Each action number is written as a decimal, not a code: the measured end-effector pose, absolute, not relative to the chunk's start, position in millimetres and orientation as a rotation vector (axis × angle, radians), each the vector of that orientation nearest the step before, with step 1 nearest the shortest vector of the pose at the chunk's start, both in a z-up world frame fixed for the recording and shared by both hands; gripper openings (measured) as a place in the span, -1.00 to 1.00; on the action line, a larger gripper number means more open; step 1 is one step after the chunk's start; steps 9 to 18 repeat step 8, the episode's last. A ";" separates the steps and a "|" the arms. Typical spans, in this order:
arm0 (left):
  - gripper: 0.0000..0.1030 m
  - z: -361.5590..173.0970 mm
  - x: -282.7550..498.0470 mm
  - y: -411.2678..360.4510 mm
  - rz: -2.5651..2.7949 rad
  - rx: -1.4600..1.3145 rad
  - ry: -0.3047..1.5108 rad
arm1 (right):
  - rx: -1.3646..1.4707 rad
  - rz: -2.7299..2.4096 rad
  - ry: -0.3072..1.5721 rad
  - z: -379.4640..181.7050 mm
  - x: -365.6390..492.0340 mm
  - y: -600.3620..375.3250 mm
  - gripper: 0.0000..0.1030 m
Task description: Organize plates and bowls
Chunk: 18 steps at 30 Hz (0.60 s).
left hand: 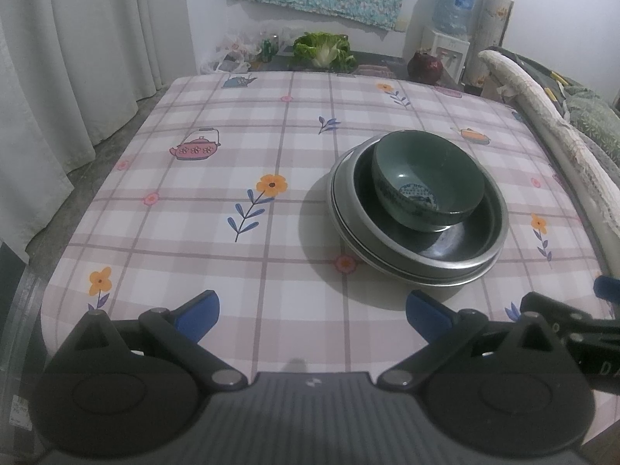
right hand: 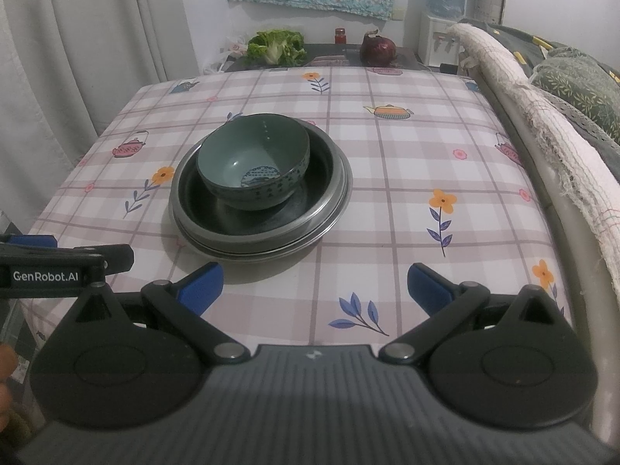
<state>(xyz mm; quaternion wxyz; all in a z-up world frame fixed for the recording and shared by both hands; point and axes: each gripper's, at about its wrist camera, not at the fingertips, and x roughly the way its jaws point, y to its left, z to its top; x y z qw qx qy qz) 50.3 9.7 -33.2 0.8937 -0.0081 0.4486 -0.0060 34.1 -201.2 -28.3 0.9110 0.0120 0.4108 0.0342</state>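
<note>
A green bowl point(left hand: 428, 182) point(right hand: 254, 162) sits in a dark dish point(left hand: 457, 242) point(right hand: 248, 224), which rests on stacked metal plates point(left hand: 426, 277) point(right hand: 333, 213) on the checked tablecloth. My left gripper point(left hand: 312, 316) is open near the table's front edge, with the stack ahead and to its right. My right gripper point(right hand: 314, 288) is also open, with the stack ahead and to its left. Neither holds anything. The left gripper point(right hand: 58, 259) shows at the left edge of the right wrist view, and the right gripper point(left hand: 573, 321) at the right edge of the left wrist view.
The table point(left hand: 232, 232) point(right hand: 426, 155) carries a flowered check cloth. Behind it lie a leafy cabbage point(left hand: 323, 48) point(right hand: 277, 46) and a red cabbage point(left hand: 424, 66) point(right hand: 378, 50). Curtains point(left hand: 77, 58) hang left; a cloth-draped rail point(right hand: 542, 124) runs along the right.
</note>
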 end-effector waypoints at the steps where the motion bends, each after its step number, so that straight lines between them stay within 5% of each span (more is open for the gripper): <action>1: 1.00 -33.2 50.3 9.7 -0.012 -0.017 0.930 | 0.025 0.070 0.847 -28.2 34.1 -200.8 0.98; 18: 1.00 -33.3 50.3 9.7 -0.012 -0.018 0.931 | 0.025 0.070 0.847 -28.2 33.8 -201.1 0.98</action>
